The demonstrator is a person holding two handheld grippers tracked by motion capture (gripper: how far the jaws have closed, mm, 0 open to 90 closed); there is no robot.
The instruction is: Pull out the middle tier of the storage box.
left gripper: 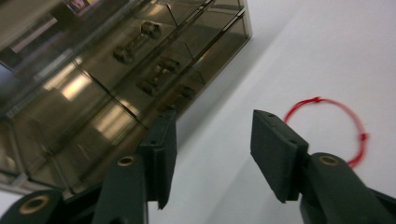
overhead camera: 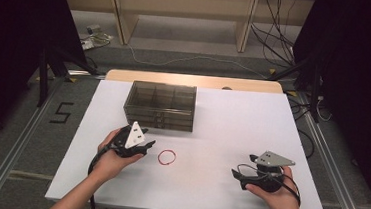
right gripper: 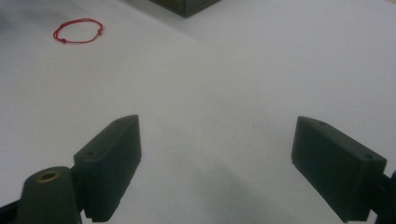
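Red string loop (overhead camera: 166, 156) lies flat at the tabletop's (overhead camera: 217, 187) centre, just right of the left hand-held gripper (overhead camera: 146, 145), whose jaws stand half-open and empty. Probably light and limp; pinch its thin edge.

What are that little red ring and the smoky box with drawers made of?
The red ring looks like thin cord or string: it lies limp on the white table, with small knots visible in the left gripper view. The drawer box seems to be tinted see-through plastic with a glossy finish: its walls catch reflections and its inner dividers show through.
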